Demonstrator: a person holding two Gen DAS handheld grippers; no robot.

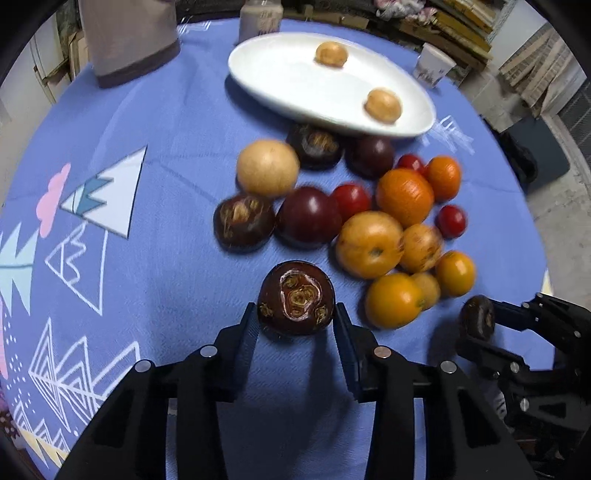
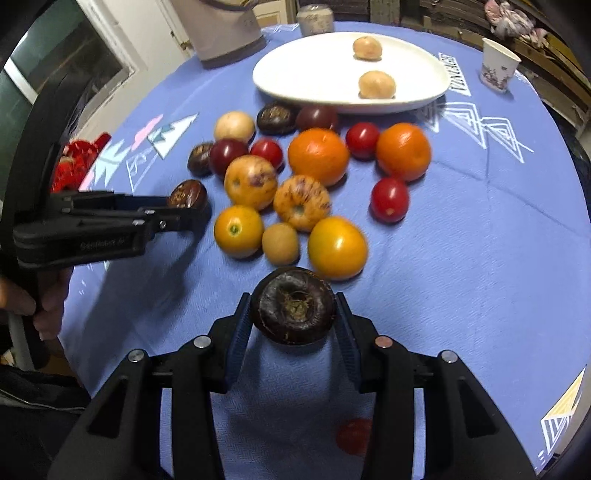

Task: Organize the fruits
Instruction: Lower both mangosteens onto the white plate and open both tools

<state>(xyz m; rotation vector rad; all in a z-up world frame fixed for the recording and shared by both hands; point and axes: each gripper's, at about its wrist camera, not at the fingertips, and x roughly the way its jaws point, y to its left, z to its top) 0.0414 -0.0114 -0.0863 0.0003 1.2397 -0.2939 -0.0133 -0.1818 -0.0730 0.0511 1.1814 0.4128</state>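
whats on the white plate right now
Two small tan round fruits lie apart on the white plate; the rest is bare. Its near rim hides part of the dark fruits behind it.

Right tongs (image 2: 294, 308) clamp a dark water chestnut (image 2: 293, 306) above the blue tablecloth (image 2: 461, 258).

A round table is covered by a blue cloth (image 2: 480, 240) printed with white and pink mountain shapes. At eleven o'clock in the right wrist view, a white-framed door or window (image 2: 74, 62) is seen (its pane looks dark). At one o'clock in the left wrist view, stacked boards and cardboard (image 1: 461, 22) are piled against the wall, and grey floor (image 1: 554, 206) is visible at three o'clock.
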